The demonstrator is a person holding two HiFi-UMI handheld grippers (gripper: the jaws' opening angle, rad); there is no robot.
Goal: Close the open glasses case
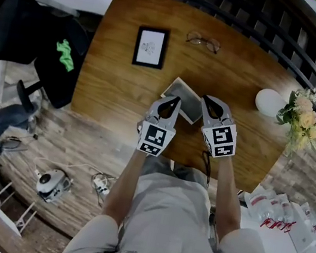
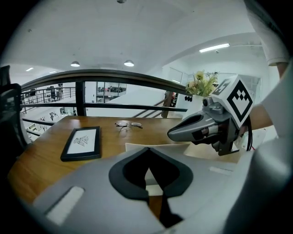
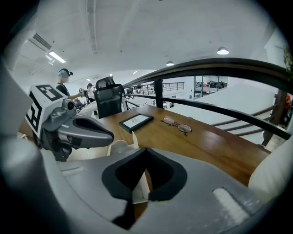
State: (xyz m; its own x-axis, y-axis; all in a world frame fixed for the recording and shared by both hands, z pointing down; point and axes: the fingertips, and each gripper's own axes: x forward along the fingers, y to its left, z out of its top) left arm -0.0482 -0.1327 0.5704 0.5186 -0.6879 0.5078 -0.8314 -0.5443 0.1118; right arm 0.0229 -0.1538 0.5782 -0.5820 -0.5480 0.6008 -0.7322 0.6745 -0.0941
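- As your head view looks down, the case (image 1: 183, 94) lies open on the table (image 1: 117, 85), just ahead of your body. Your left gripper (image 1: 175, 100) is at its left edge and your right gripper (image 1: 206, 99) at its right edge. Both point away from you, and each has its jaws drawn together at the tips.
- Farther off on the table lie a frame (image 1: 151, 47) and glasses (image 1: 203, 41), apart from each other and from the case. Flowers (image 1: 302, 115) stand at the right rim beside a white round object (image 1: 269, 102). A chair (image 1: 18, 25) stands off the left end.
- Left gripper view: your left gripper (image 2: 147, 149) has its jaws closed, tips meeting. The pale wall of the case (image 2: 133, 145) runs just behind the tips and shows again through the gap below them; whether the jaws nip it cannot be told. Your right gripper (image 2: 171, 134) reaches in over the case from the right. The frame (image 2: 82, 142) and glasses (image 2: 129, 124) lie beyond.
- Right gripper view: your right gripper (image 3: 146, 149) likewise has its jaws closed, tips meeting. An upright wall of the case (image 3: 135, 145) stands just behind them and shows through the gap; a grip on it cannot be confirmed. Your left gripper (image 3: 110, 135) reaches in from the left. The frame (image 3: 136, 121) and glasses (image 3: 177, 124) lie farther along the table, with the chair (image 3: 109, 98) past its end.
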